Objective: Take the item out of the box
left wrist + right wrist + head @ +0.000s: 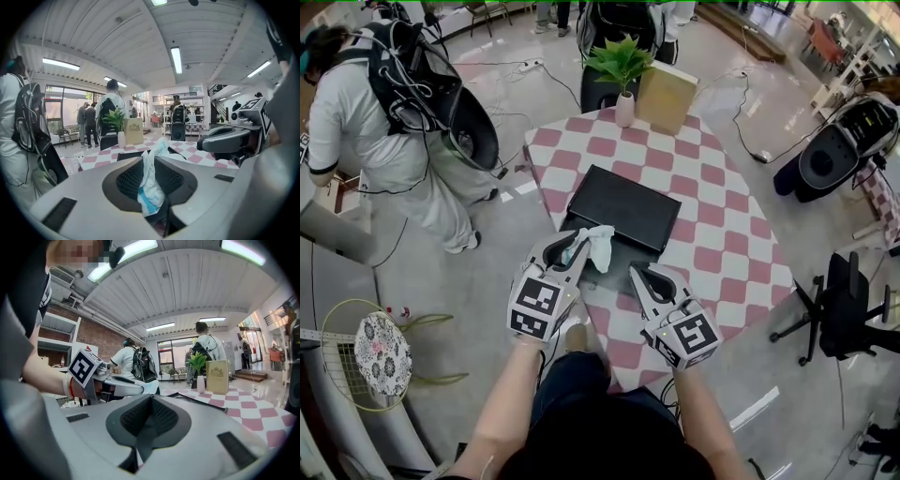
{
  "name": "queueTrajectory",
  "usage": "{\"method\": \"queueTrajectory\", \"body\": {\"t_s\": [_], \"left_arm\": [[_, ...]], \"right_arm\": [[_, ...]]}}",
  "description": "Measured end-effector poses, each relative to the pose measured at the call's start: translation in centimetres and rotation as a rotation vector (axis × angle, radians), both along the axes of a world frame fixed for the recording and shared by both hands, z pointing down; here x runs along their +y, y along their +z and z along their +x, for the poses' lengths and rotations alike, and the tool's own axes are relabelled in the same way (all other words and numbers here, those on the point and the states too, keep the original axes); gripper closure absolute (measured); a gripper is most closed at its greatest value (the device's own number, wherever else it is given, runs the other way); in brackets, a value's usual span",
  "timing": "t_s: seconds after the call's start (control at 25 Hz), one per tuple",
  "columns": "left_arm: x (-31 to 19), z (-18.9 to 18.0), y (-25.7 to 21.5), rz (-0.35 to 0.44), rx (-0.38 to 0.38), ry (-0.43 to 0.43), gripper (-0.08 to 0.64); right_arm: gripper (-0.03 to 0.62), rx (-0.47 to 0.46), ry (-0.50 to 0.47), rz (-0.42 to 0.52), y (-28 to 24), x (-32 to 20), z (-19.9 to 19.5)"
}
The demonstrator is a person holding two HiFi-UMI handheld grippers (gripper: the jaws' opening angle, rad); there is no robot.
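Note:
A flat black box lies in the middle of the pink-and-white checked table. My left gripper is shut on a crumpled white packet with blue print and holds it just above the box's near edge. In the left gripper view the packet sticks up from between the shut jaws of the left gripper. My right gripper hovers beside it over the near side of the table. It is shut with nothing in it. The right gripper view shows the right gripper closed and empty.
A potted plant in a white vase and a tan box stand at the table's far edge. A person in white with a backpack stands to the left. A black office chair is at the right, and a racket lies on the floor at the left.

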State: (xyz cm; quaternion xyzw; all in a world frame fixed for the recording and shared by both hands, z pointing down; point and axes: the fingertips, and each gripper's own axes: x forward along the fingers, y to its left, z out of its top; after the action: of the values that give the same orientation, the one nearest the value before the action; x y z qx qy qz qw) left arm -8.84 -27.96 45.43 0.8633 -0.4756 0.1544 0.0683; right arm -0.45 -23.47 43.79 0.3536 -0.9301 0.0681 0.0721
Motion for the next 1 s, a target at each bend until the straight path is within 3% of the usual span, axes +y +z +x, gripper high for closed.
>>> {"method": "queueTrajectory", "body": {"t_s": [0.48,1.0], "left_arm": [[1.9,-0.7,-4.0,0.145,0.053,-0.058,0.486],[3.9,-1.6,-6.3,0.219,0.124,-0.123,0.486]], "right_arm": [[0.589,-0.013,-0.002,0.054,-2.5,0.4,-0.2],[0.589,-0.024,-0.003,0.096,-4.4,0.7,0.8]]}}
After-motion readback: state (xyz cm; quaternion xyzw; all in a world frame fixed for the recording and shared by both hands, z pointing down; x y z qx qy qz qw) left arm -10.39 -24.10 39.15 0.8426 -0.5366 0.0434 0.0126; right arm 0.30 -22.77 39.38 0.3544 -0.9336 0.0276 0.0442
